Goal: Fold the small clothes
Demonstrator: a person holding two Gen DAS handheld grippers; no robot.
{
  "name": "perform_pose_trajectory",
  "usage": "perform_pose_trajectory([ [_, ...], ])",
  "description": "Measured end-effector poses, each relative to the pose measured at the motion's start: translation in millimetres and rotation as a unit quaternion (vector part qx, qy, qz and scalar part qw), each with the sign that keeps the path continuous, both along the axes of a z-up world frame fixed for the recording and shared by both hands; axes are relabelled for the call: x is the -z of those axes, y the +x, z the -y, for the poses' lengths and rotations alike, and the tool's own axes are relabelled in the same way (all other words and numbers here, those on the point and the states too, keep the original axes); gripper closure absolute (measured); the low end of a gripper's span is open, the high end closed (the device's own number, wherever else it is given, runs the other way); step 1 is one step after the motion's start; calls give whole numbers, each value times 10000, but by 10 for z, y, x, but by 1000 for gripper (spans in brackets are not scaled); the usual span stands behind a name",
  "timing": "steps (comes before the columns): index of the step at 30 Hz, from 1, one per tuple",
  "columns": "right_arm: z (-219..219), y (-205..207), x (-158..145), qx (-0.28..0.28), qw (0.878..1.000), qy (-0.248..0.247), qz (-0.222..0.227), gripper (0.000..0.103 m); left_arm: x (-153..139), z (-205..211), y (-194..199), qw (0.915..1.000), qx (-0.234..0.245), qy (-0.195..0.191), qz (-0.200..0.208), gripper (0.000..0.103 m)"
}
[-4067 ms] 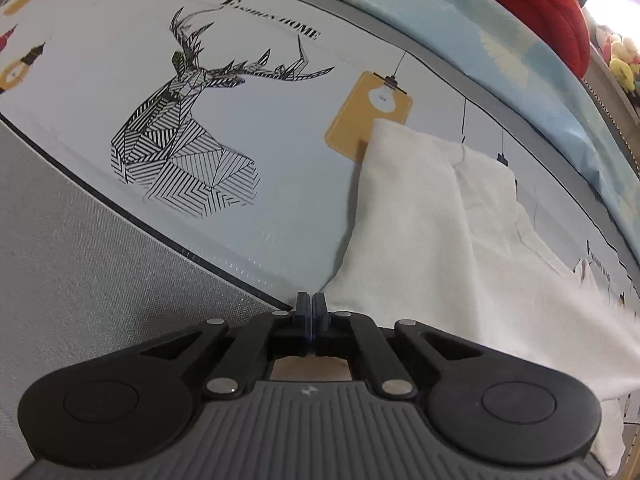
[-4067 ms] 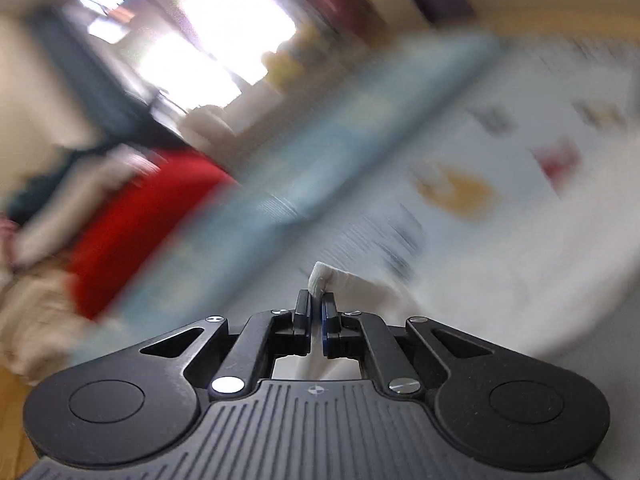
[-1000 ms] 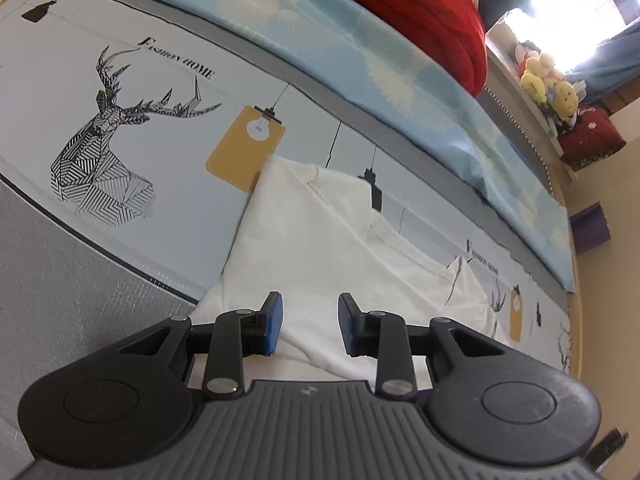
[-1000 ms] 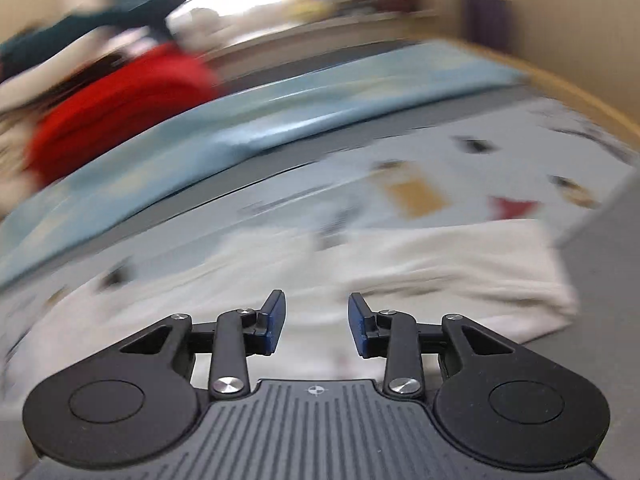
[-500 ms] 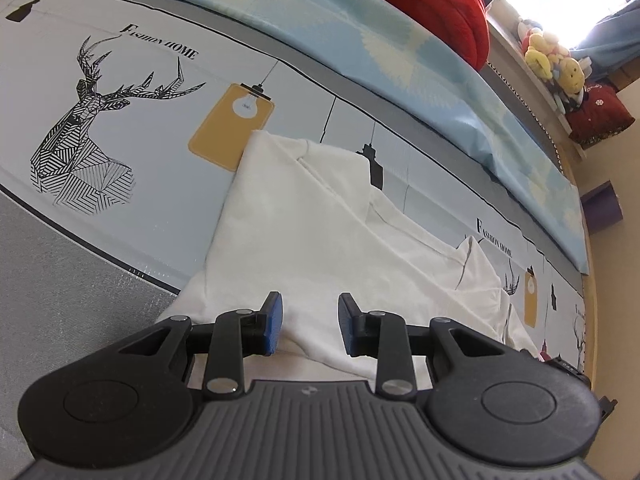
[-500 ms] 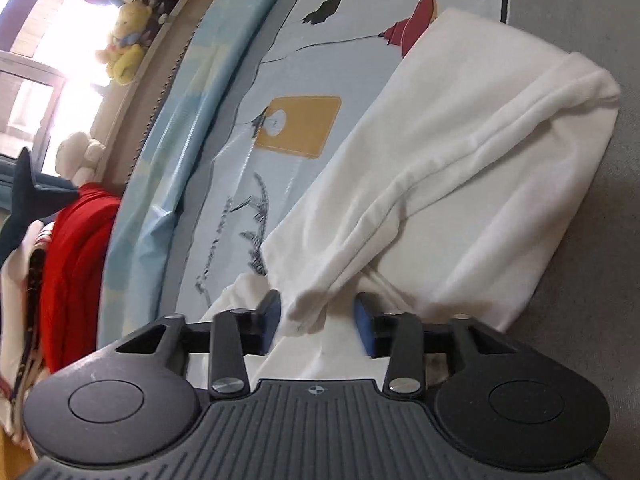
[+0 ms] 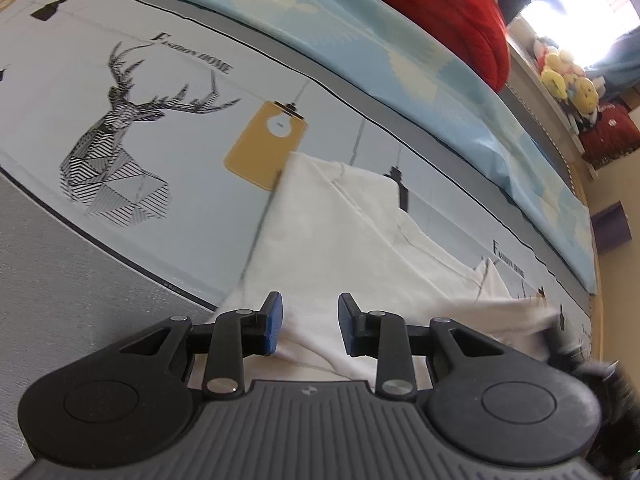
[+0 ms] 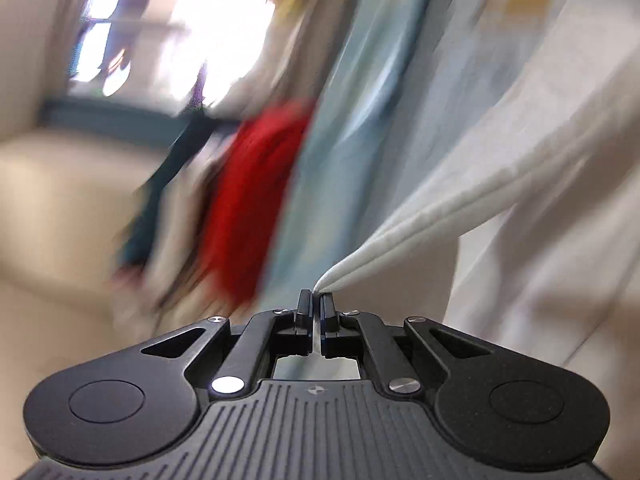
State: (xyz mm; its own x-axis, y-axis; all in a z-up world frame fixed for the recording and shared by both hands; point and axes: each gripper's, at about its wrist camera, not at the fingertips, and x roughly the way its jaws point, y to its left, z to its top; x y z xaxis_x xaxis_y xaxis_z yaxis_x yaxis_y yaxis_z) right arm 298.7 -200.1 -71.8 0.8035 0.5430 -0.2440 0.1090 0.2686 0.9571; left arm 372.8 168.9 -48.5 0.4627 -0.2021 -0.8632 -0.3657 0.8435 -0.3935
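A small white garment (image 7: 344,240) lies partly folded on a printed bed sheet (image 7: 180,184). My left gripper (image 7: 310,328) is open, its blue pads (image 7: 274,322) on either side of the garment's near edge, low over the cloth. My right gripper (image 8: 316,304) is shut on a bunched corner of the white garment (image 8: 432,212) and holds it lifted, the cloth stretching away up and right. The right wrist view is motion-blurred. The right gripper shows as a dark blur at the left wrist view's right edge (image 7: 576,360).
The sheet carries a deer print (image 7: 120,152) and a yellow lamp print (image 7: 266,148). A light blue quilt (image 7: 400,52) and a red blanket (image 7: 440,4) lie at the far side. Plush toys (image 7: 568,76) sit on a ledge. Grey mattress fabric (image 7: 60,280) is near left.
My right gripper has shut on the garment's corner and lifted it, swinging fast. My left gripper stays open at the near edge, shifted slightly.
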Motion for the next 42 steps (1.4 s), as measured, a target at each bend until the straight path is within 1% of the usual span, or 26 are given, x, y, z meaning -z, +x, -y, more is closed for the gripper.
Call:
perform_pose_trajectory([
  [1,-227,45,84,-568,9980,259,-99,99,5,-15,4,10000,-22,8,-3,69],
  [2,-442,91,181,-1088,9928,226,-441,97,13,-16,6,10000,-26,17,-12,69],
  [4,-724,111,347,-1673,9751,-513,-1360,95,44,-13,16,10000,-20,15,-46,69],
  [5,-769,78,416,-1709,9669,-887,-1676,95,66,-10,18,10000,-13,2,-65,69],
  [7,-733,35,495,-1644,9508,-1432,-2203,95,119,-1,26,9999,7,-40,-99,69],
  [8,-670,6,497,-1540,9495,-1513,-2277,95,150,11,34,9999,17,-63,-121,69],
  [12,-404,-11,301,-1303,9567,-1703,-1966,92,337,110,74,9996,105,-179,-201,69],
  [13,-331,-16,229,-1200,9576,-1837,-1868,89,403,143,86,9993,124,-215,-263,69],
  [14,-260,-2,185,-1090,9578,-1954,-1804,83,468,181,94,9991,148,-251,-314,69],
  [15,-191,29,144,-979,9577,-2051,-1762,81,524,222,112,9989,187,-265,-340,69],
  [19,110,73,35,-474,9548,-2450,-1615,81,766,403,158,9973,380,-195,-600,69],
  [21,220,125,17,-201,9525,-2619,-1542,81,788,479,179,9969,532,-46,-581,69],
  [22,305,135,-24,-45,9518,-2680,-1492,81,775,513,188,9964,643,67,-541,74],
  [23,375,142,-45,77,9510,-2735,-1443,81,746,544,192,9957,803,141,-438,89],
  [24,437,163,-60,209,9495,-2800,-1402,81,678,573,189,9949,957,238,-229,90],
  [25,506,179,-84,361,9475,-2861,-1382,81,602,562,177,9950,919,379,-45,102],
  [27,636,203,-104,672,9444,-2911,-1373,81,431,473,144,9942,651,822,248,101],
  [28,681,214,-96,796,9428,-2925,-1383,81,386,414,128,9931,453,1045,275,101],
  [30,793,213,-81,1044,9381,-2951,-1482,81,374,278,104,9892,3,1457,148,101],
  [31,836,203,-66,1130,9360,-2952,-1547,80,402,199,91,9880,-205,1528,36,101],
  [34,959,161,18,1216,9275,-2987,-1890,76,482,89,75,9909,-433,1262,-156,99],
  [35,949,182,57,1177,9255,-2995,-1999,76,476,103,74,9901,-484,1309,-154,99],
  [37,956,199,156,1059,9210,-2984,-2268,76,427,167,97,9890,-449,1411,-44,96],
  [38,965,208,219,1022,9180,-2960,-2434,76,410,184,86,9899,-446,1348,35,92],
  [40,979,212,314,1003,9101,-2988,-2691,77,389,200,84,9922,-416,1169,150,89],
  [42,1003,178,366,1163,9002,-3028,-2906,82,413,224,93,9934,-348,1086,124,89],
])
